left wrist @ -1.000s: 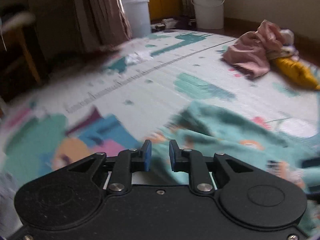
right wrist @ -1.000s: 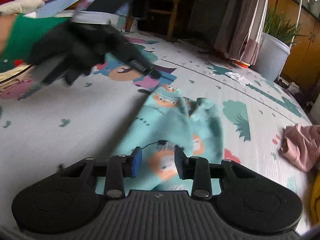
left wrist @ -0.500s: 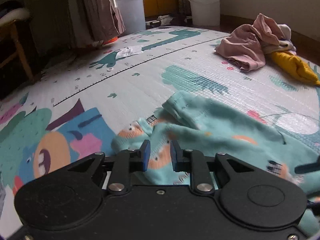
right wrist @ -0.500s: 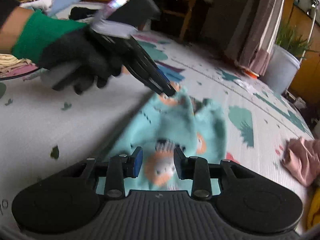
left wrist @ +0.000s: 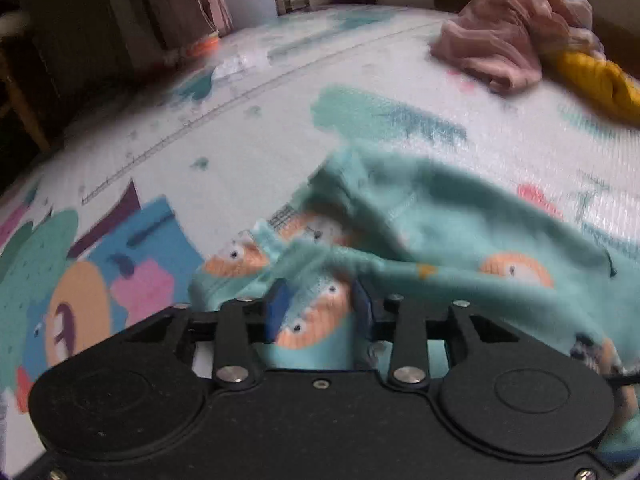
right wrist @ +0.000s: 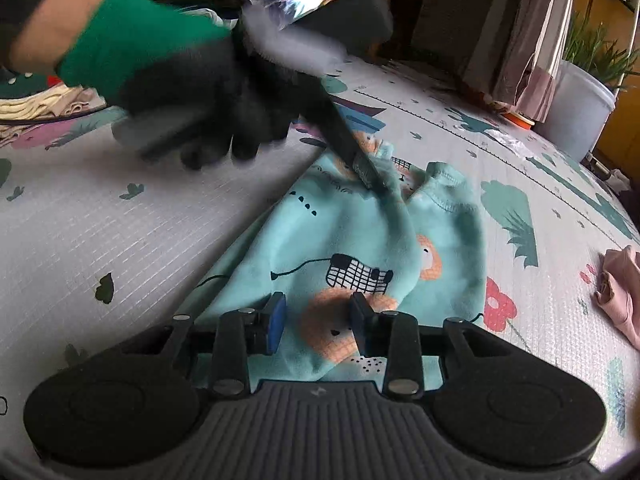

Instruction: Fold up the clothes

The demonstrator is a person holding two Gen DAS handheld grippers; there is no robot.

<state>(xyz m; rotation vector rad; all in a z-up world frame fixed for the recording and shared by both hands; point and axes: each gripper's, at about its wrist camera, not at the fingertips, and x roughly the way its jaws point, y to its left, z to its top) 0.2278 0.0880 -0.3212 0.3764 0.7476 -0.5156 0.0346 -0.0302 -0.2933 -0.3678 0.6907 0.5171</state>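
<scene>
A: The teal garment (right wrist: 360, 240), printed with orange lion faces, lies rumpled on the patterned play mat (right wrist: 120, 220), spread between the two grippers.

B: And past it?

A: A crumpled pink garment (left wrist: 500, 48) lies near the mat's far edge, touching a yellow one (left wrist: 592, 80). Both are well apart from the teal piece.

B: The left gripper (left wrist: 318, 306)?

A: Its jaws are opening, with a raised fold of the teal cloth between the blue pads. I cannot tell whether they press on it. A gloved hand (right wrist: 192, 92) carries that gripper.

B: The right gripper (right wrist: 318, 322)?

A: Parted, low over the near edge of the cloth, and I cannot tell whether the pads touch it.
</scene>
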